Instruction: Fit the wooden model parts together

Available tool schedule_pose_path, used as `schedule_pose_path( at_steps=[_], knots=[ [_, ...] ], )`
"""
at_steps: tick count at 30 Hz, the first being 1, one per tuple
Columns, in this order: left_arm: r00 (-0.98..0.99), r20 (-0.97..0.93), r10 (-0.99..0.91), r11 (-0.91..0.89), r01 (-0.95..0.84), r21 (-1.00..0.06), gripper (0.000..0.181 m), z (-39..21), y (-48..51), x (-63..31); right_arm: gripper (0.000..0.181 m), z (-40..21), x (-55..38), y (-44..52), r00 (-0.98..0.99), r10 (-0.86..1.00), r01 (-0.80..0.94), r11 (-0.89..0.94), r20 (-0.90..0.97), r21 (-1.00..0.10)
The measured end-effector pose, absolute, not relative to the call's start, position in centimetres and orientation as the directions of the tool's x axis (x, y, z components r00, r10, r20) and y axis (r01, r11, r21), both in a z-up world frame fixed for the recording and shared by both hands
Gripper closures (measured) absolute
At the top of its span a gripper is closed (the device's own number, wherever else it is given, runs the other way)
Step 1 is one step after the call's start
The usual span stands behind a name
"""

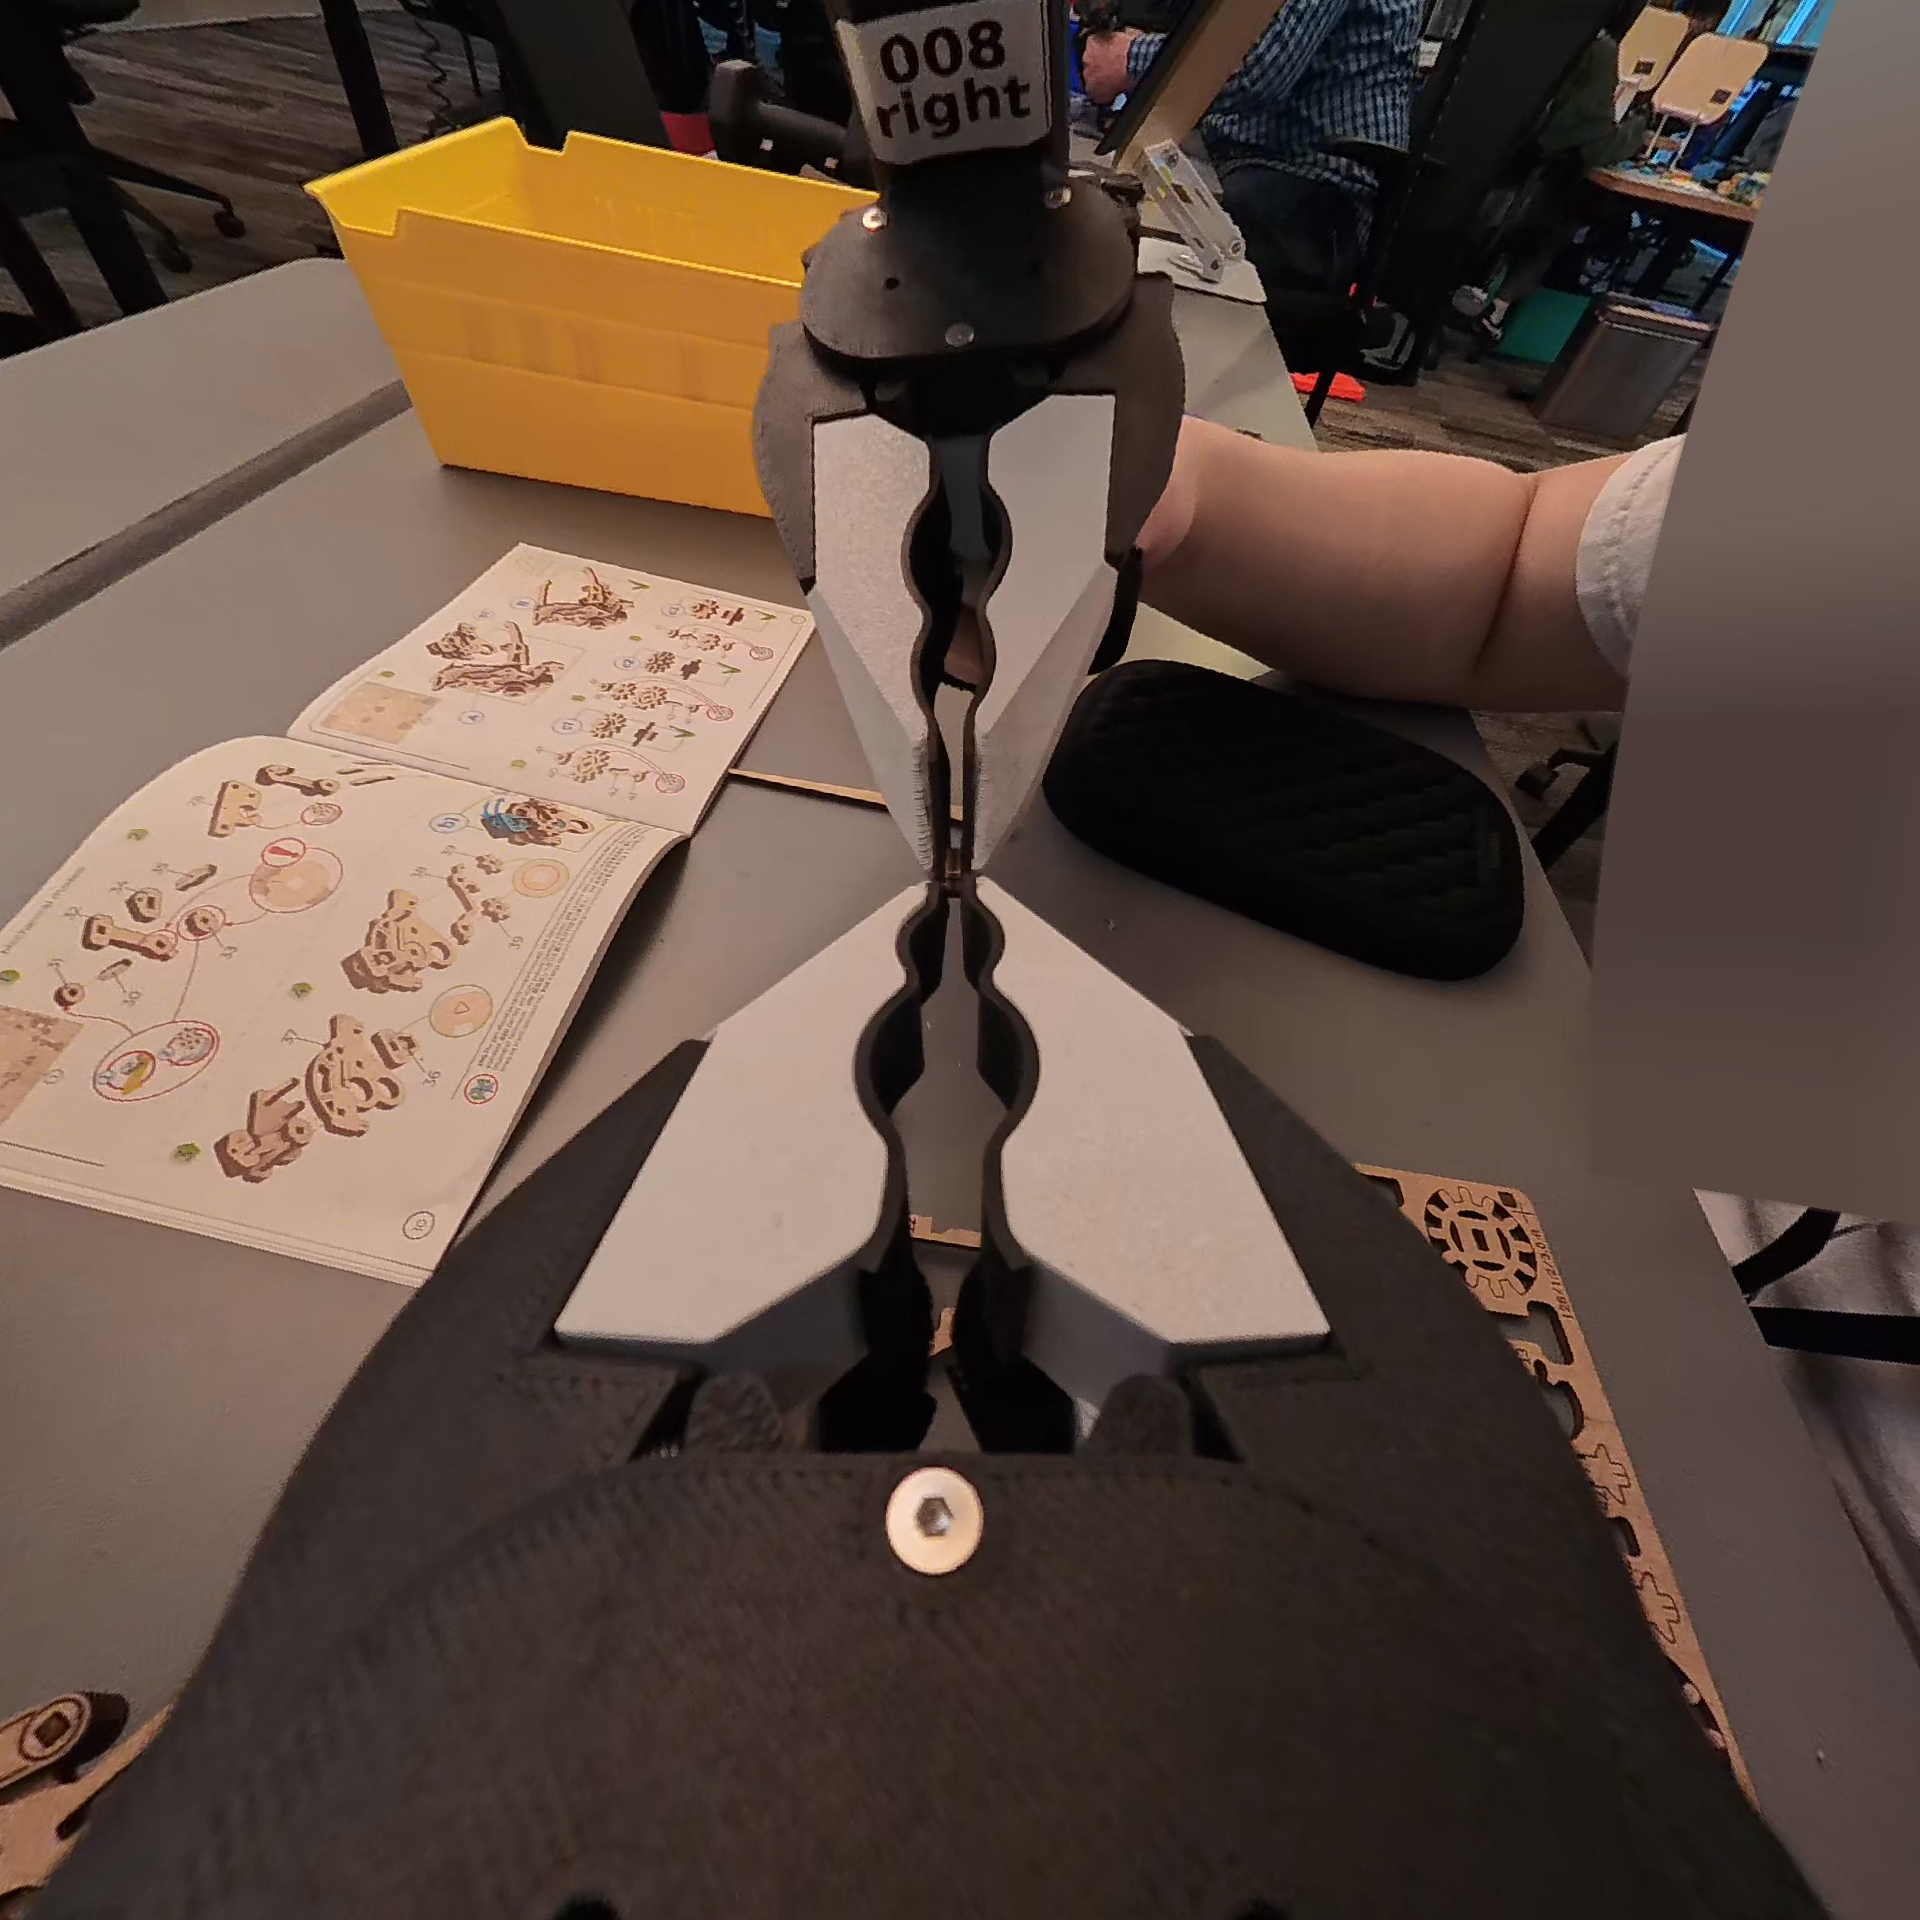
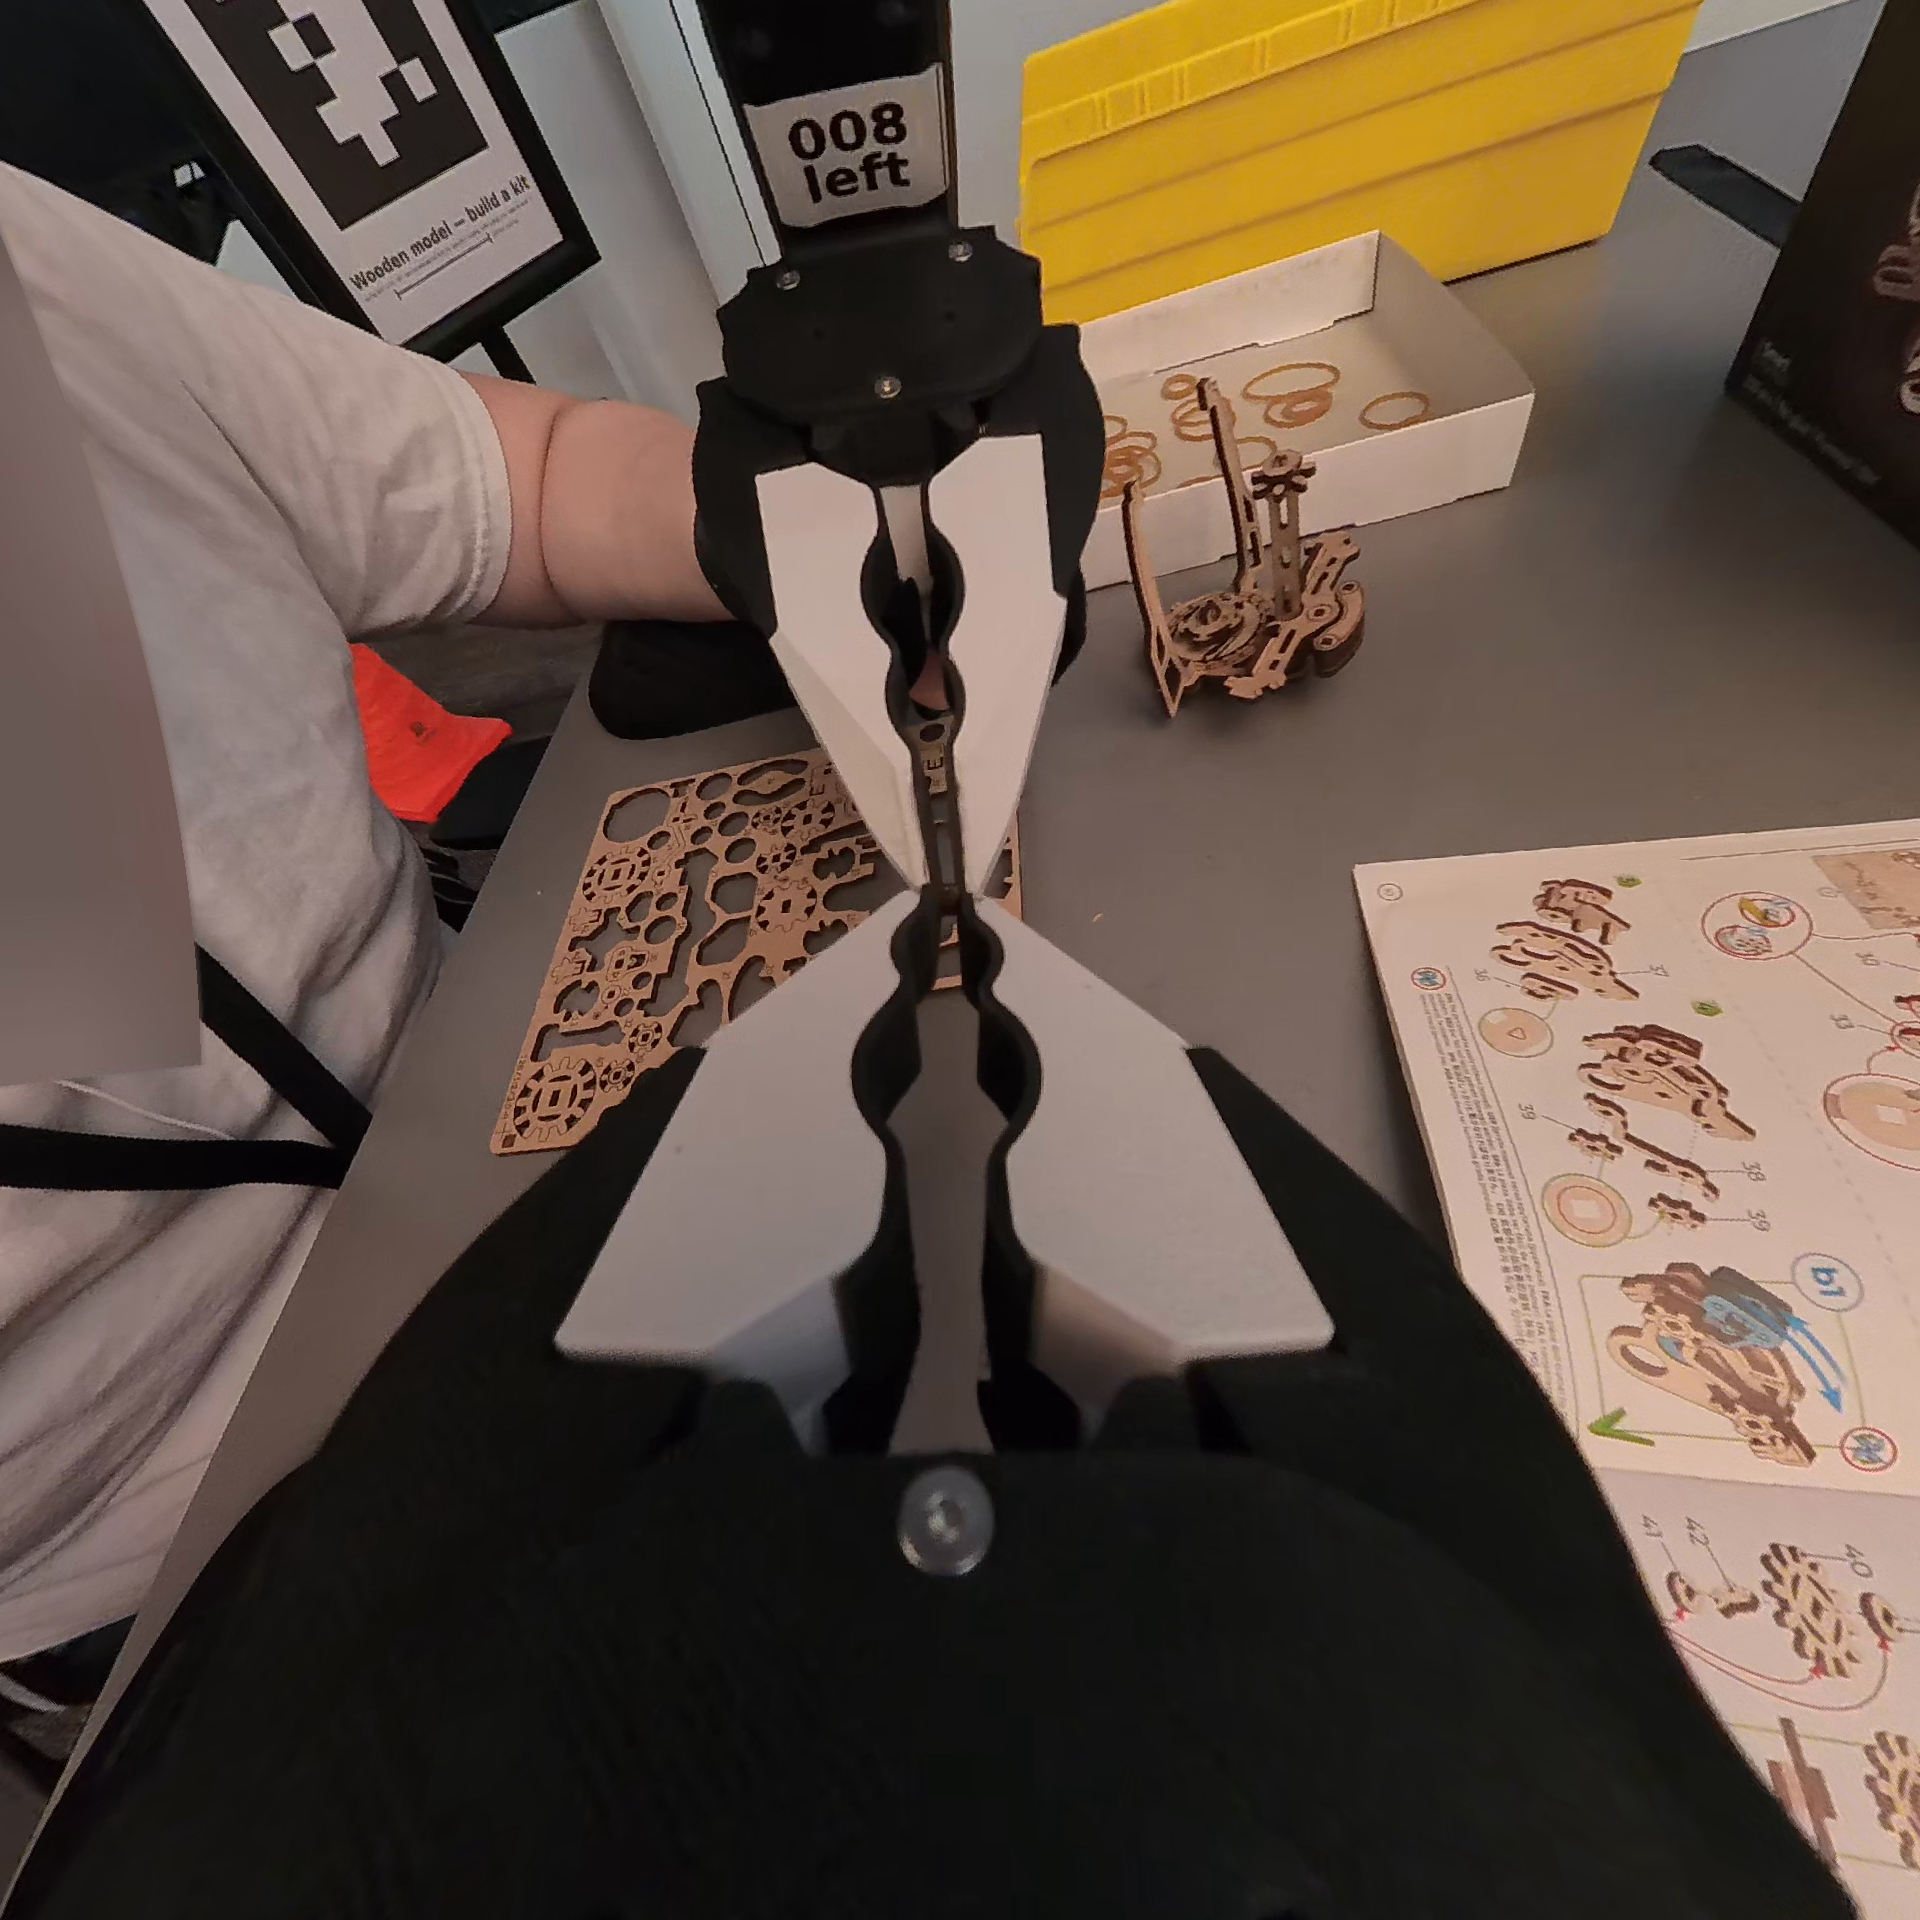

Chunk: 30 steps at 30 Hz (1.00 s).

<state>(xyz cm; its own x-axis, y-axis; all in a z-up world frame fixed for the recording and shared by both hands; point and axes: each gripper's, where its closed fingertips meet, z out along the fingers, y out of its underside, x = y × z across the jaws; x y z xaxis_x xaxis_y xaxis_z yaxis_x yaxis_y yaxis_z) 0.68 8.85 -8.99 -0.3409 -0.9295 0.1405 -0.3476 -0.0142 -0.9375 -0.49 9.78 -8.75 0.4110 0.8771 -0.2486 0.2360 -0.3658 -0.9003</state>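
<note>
My two grippers meet tip to tip above the grey table (image 1: 260,1403). My left gripper (image 1: 948,896) is shut on a thin slotted wooden strip (image 2: 938,779), which shows between its fingers in the right wrist view, where that gripper (image 2: 945,878) comes in from the top. My right gripper (image 2: 951,916) is shut, with something thin and brown at its tips touching the strip's end; whether it is a separate part, I cannot tell. In the left wrist view the right gripper (image 1: 950,857) comes in from above. A partly built wooden model (image 2: 1247,613) stands behind.
A punched-out wooden parts sheet (image 2: 707,935) lies under the grippers. An open instruction booklet (image 1: 364,883) lies beside them. A yellow bin (image 1: 582,312), a white box of rubber bands (image 2: 1434,343) and a black box (image 2: 1849,312) stand at the back. A black wrist pad (image 1: 1299,821) lies under the person's forearm (image 1: 1351,582). My left and right fingertips are right by each other. Left tips and right tips are each some 20 cm from the partly built wooden model (image 2: 1247,613).
</note>
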Motion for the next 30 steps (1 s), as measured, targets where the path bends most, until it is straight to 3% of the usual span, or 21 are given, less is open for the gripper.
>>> schedule_pose_path(
  at_steps=[14,17,22,30],
  knots=[
    [-0.335,0.122,-0.934,0.010,-0.366,-0.931,0.180,-9.7,8.9,0.8,0.181,-9.4,-0.2,9.9,0.439,0.876,0.301,-0.353,-0.199,-0.886],
    [-0.279,0.113,-0.954,0.006,-0.394,-0.919,0.161,-10.6,10.2,1.0,0.181,-10.8,0.8,10.5,0.483,0.858,0.355,-0.374,-0.174,-0.857],
    [-0.241,0.140,-0.960,-0.020,-0.443,-0.896,0.168,-11.8,11.5,0.9,0.181,-11.9,2.5,10.5,0.494,0.865,0.466,-0.349,-0.088,-0.813],
    [-0.204,0.150,-0.967,-0.031,-0.490,-0.871,0.175,-13.1,12.1,0.8,0.181,-11.7,6.0,10.6,0.524,0.852,0.508,-0.322,-0.010,-0.799]
  ],
)
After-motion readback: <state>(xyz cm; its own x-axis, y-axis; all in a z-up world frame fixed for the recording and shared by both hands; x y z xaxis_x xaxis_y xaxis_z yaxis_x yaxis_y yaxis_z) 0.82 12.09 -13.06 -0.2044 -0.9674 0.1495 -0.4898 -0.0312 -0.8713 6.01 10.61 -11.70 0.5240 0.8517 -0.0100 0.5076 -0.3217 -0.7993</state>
